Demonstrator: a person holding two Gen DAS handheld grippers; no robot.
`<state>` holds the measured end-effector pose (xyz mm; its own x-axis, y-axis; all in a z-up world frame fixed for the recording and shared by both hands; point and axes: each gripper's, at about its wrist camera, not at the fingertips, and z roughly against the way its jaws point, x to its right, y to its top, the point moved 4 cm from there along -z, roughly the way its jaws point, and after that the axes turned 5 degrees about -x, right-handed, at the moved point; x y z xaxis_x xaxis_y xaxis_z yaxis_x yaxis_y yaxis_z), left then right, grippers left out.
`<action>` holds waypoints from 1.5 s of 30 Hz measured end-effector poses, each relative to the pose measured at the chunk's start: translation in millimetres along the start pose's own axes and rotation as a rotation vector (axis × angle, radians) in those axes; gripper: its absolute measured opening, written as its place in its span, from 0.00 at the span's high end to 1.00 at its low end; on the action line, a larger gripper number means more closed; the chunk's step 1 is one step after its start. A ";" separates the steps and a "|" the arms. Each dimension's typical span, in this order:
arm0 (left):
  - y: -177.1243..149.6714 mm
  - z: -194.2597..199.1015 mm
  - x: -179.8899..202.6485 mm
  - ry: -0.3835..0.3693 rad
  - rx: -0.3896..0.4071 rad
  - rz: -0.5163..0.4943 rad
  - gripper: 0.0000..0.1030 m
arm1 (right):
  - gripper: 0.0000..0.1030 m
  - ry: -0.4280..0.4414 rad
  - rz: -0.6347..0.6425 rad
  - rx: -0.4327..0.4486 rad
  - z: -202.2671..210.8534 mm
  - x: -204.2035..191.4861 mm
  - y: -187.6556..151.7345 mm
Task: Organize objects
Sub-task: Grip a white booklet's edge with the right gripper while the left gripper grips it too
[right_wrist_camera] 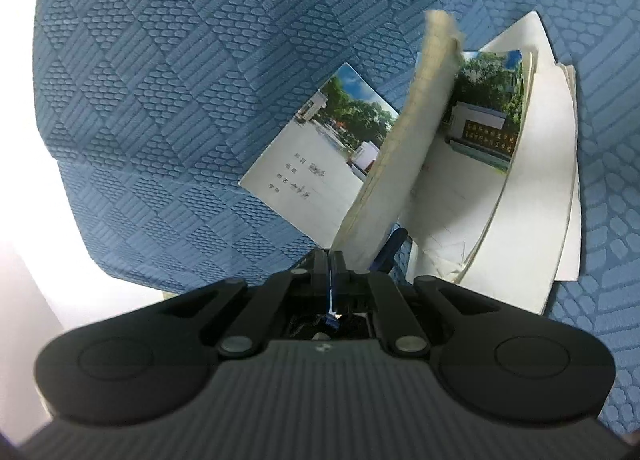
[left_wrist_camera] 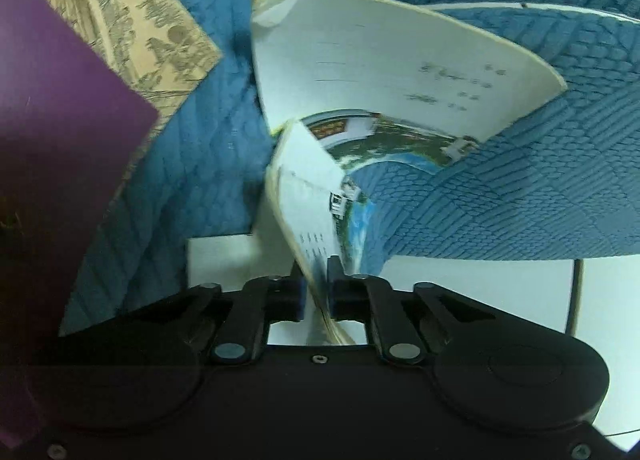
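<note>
Left claw (left_wrist_camera: pixel 316 280): nearest in the left view, clenched on the edge of a thin booklet (left_wrist_camera: pixel 308 212), which stands on edge and bows away from the pads, probably pinched there so it can be lifted off the pile.

Right claw (right_wrist_camera: pixel 330 260): clenched, with a thin blue-and-white strip showing between the jaws. Whether that strip belongs to a booklet cover I cannot tell.

Raised booklet: in the right view it (right_wrist_camera: pixel 404 156) rises just right of the right claw, cream page edges facing us, and leans over the pile.

Pile (right_wrist_camera: pixel 532 180): white booklets fanned loosely at the right, overlapping, 1 photo cover on top. They look unsorted, so squaring them seems the job.

Lone booklet (right_wrist_camera: pixel 320 144): flat on the blue cloth (right_wrist_camera: pixel 160 80), left of the pile, photo cover up.

Others: a purple cover (left_wrist_camera: pixel 60 148) and a printed tan sheet (left_wrist_camera: pixel 132 20) lie far left in the left view, overlapping.

Risk: a grip on 1 thin edge may let pages sag or slip.
</note>
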<state>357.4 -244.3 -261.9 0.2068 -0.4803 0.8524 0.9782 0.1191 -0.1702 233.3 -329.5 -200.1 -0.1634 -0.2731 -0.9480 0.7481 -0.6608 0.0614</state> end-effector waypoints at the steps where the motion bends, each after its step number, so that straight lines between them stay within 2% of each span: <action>1: -0.9 2.9 3.3 -0.011 -0.002 -0.006 0.95 | 0.95 -0.005 0.000 0.008 1.8 0.4 0.2; 5: -4.2 12.4 19.7 -0.047 0.004 -0.050 0.98 | 0.92 -0.018 -0.054 0.033 6.3 8.7 -2.9; 7: -6.9 14.9 29.4 -0.049 0.004 -0.084 0.98 | 0.84 -0.036 -0.101 0.031 6.9 15.4 -7.5; 8: -8.1 15.7 33.5 -0.052 -0.001 -0.097 0.98 | 0.66 -0.045 -0.127 0.022 6.8 18.5 -11.2; 9: -9.7 16.7 37.7 -0.055 -0.006 -0.110 0.98 | 0.41 -0.046 -0.147 0.013 6.6 21.2 -15.4; 10: -11.1 17.9 41.9 -0.055 -0.012 -0.126 0.98 | 0.30 -0.044 -0.163 0.005 6.1 23.1 -19.5; 11: -12.4 19.3 46.3 -0.055 -0.019 -0.146 0.98 | 0.25 -0.044 -0.169 -0.005 4.5 23.9 -23.0; 18: -16.3 28.0 56.5 -0.040 -0.027 -0.200 0.98 | 0.25 -0.058 -0.158 -0.034 -13.5 17.7 -34.2; 20: -17.6 32.3 53.7 -0.040 -0.026 -0.192 0.97 | 0.25 -0.031 -0.156 -0.018 -15.5 12.5 -35.2; 28: -25.5 30.2 41.1 -0.057 -0.071 -0.136 0.97 | 0.27 -0.018 -0.214 0.102 -11.0 11.6 -26.3; 31: -28.2 31.0 41.1 -0.059 -0.074 -0.139 0.97 | 0.40 -0.038 -0.204 0.152 -11.8 8.6 -21.3; 33: -28.9 33.0 41.6 -0.059 -0.069 -0.143 0.97 | 0.66 -0.065 -0.208 0.170 -11.6 10.0 -19.8; 35: -28.0 33.5 40.5 -0.061 -0.069 -0.136 0.96 | 0.81 -0.076 -0.230 0.169 -11.8 14.6 -20.6; 38: -27.0 32.4 38.8 -0.081 -0.083 -0.117 0.94 | 0.85 -0.057 -0.229 0.157 -9.4 14.6 -22.7; 42: -27.4 28.8 41.4 -0.082 -0.089 -0.127 0.89 | 0.87 -0.051 -0.146 0.172 0.5 3.2 -21.5; 45: -24.8 24.3 37.7 -0.088 -0.096 -0.095 0.78 | 0.89 -0.032 -0.145 0.149 6.2 1.8 -22.4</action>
<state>340.5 -244.3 -213.6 0.1151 -0.4073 0.9060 0.9915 -0.0083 -0.1297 212.3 -319.5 -201.3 -0.2843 -0.1877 -0.9402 0.6119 -0.7905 -0.0272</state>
